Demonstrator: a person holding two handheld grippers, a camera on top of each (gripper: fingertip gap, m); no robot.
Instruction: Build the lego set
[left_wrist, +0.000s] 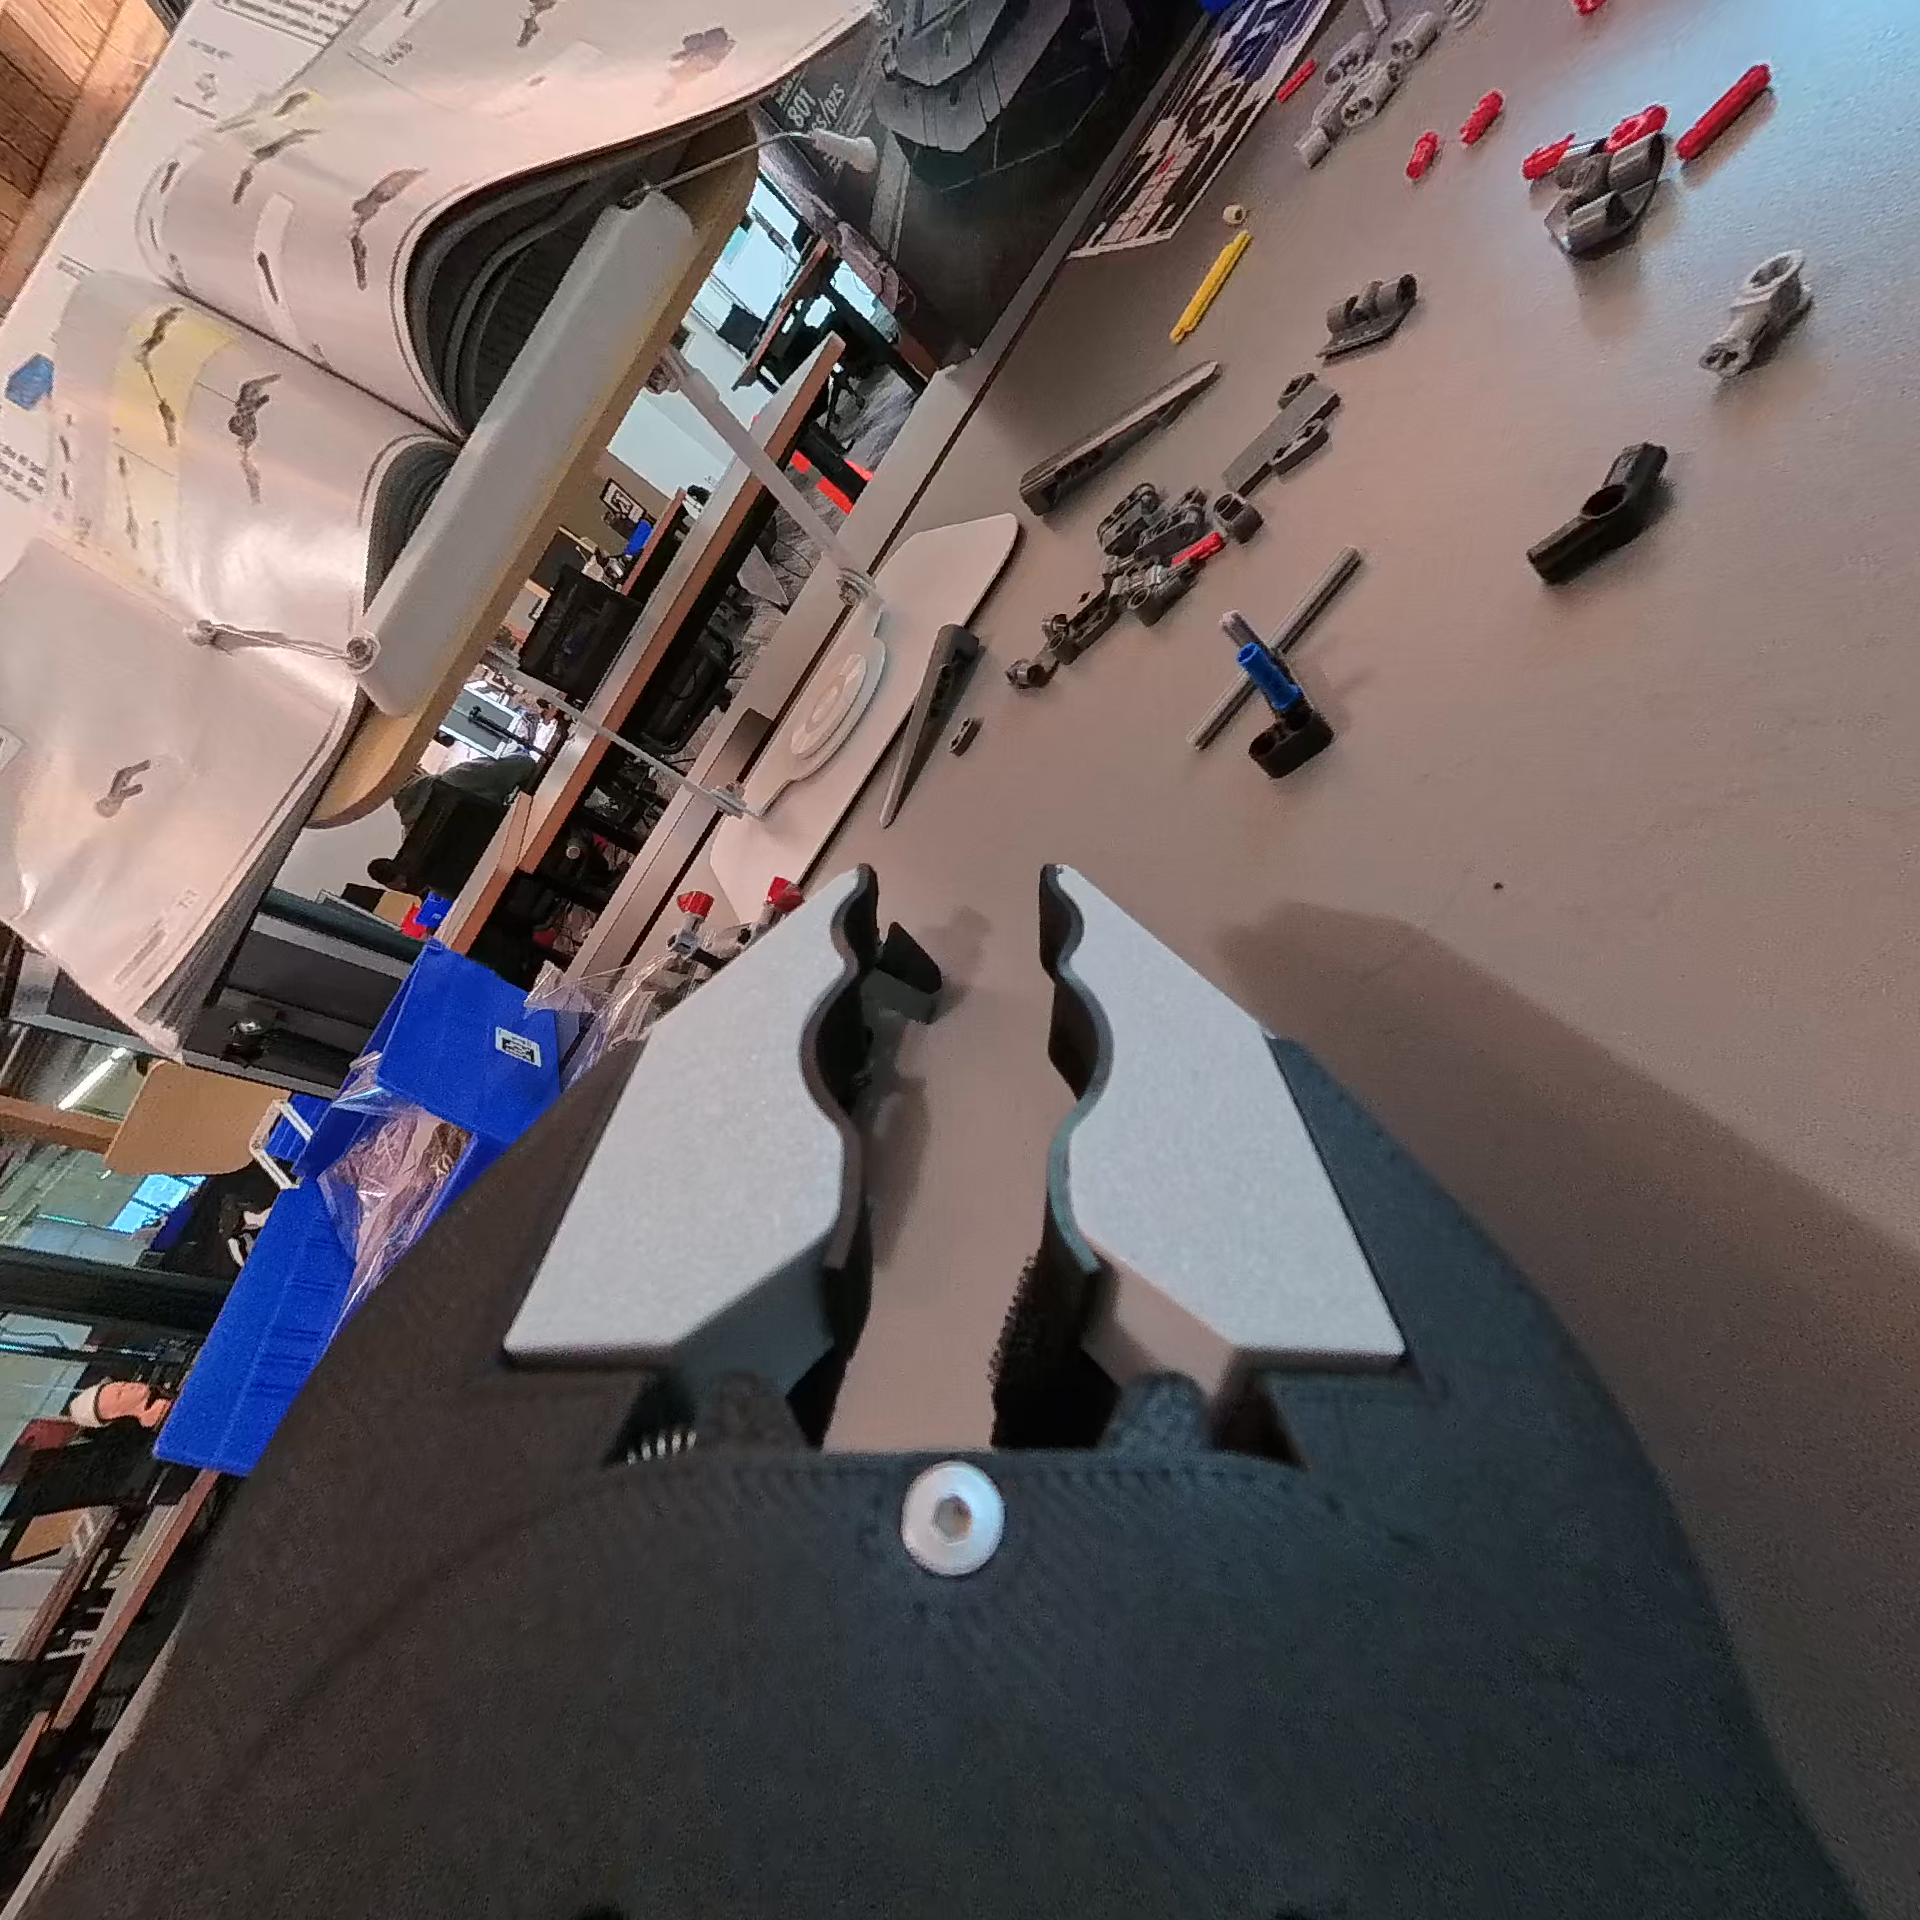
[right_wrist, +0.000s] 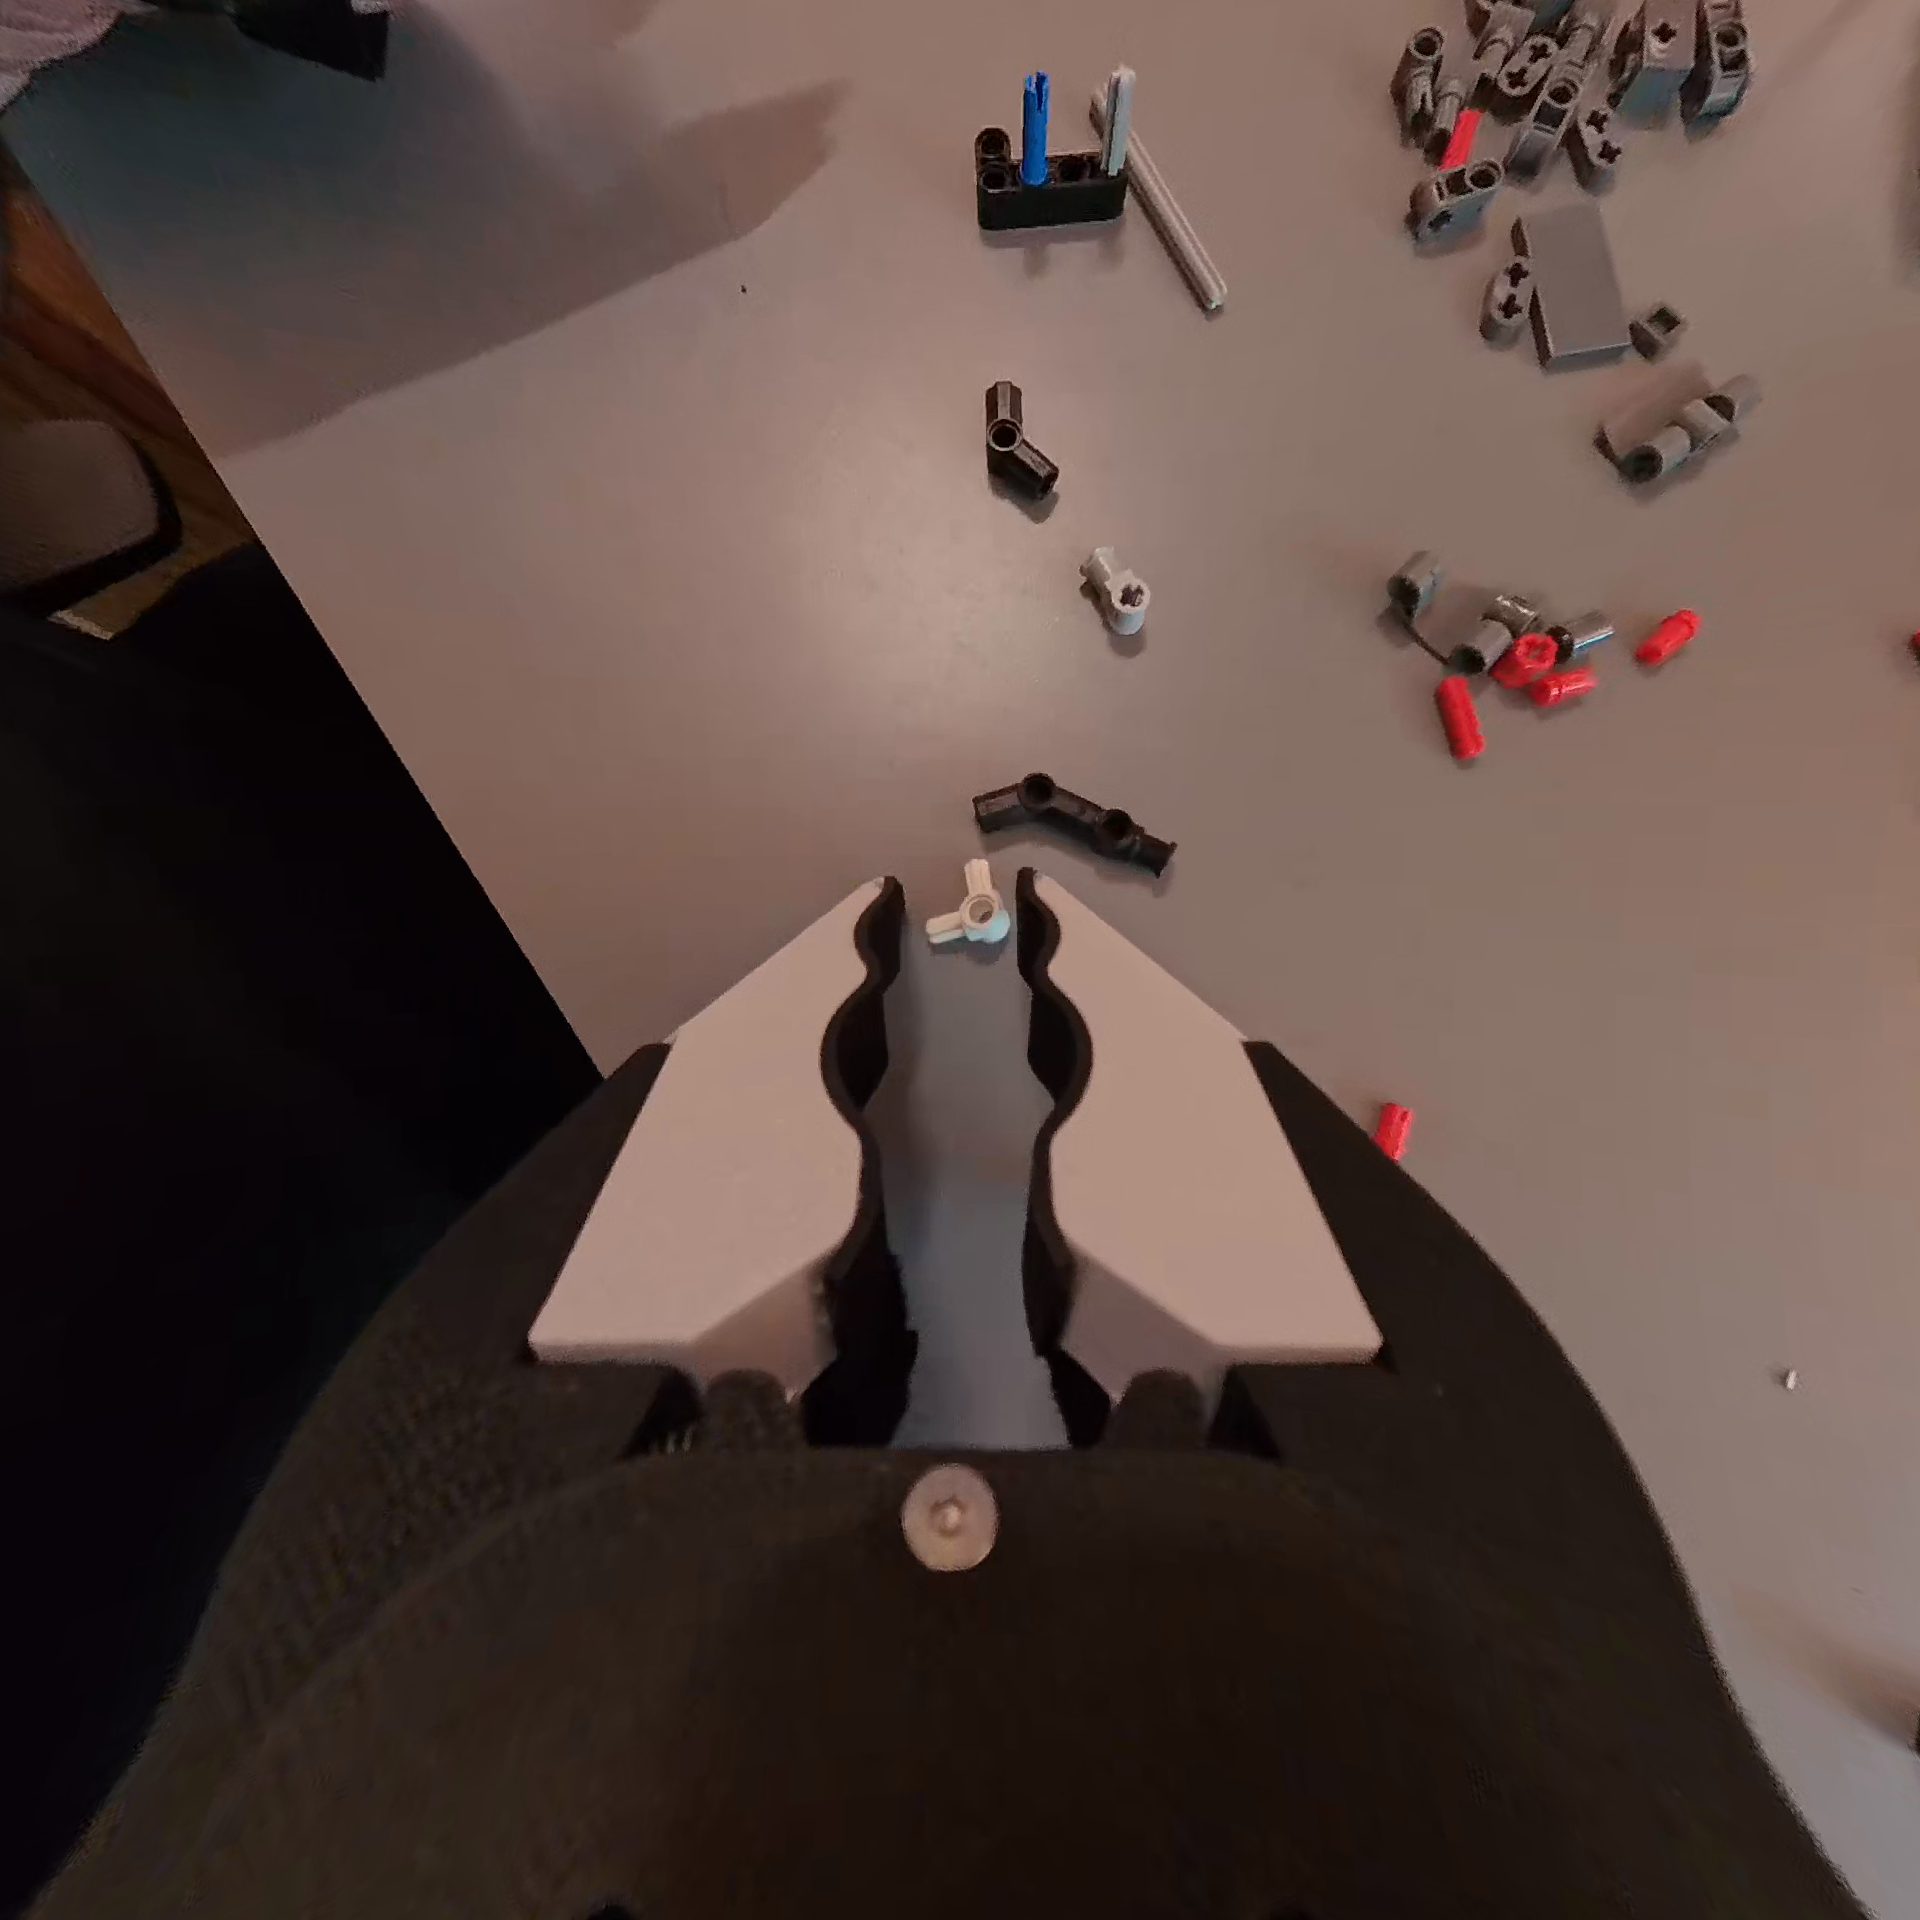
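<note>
The right tongs (right_wrist: 960, 883) point down at the tabletop (right_wrist: 727, 623) from above, tips toward 12 o'clock, jaws parted. A small white three-armed connector (right_wrist: 969, 916) lies on the tabletop between the tips with a gap on each side, so nothing is grasped. Just beyond the tips, toward 1 o'clock, lies a black angled beam (right_wrist: 1075, 821). Farther toward 12 o'clock sit a light grey connector (right_wrist: 1117, 592), a black angled connector (right_wrist: 1018, 442), and a black block (right_wrist: 1049, 187) with a blue pin (right_wrist: 1034, 120) standing in it, beside a grey axle (right_wrist: 1169, 203). Red pins (right_wrist: 1460, 712) and grey parts cluster at 2 o'clock.

The left tongs (left_wrist: 956, 883) are held low and rolled sideways, so the tabletop (left_wrist: 1455, 935) runs at a slant. Their jaws stand apart. A small black piece (left_wrist: 906, 971) sits against the inner face of the left finger (left_wrist: 727, 1091); the other finger is clear of it, so it is not clamped. Ahead, toward 1 o'clock, loose grey parts (left_wrist: 1132, 551) are scattered. At 10 o'clock an open instruction booklet (left_wrist: 208, 416) stands propped, and a blue bin (left_wrist: 395, 1174) sits at 8 o'clock.
</note>
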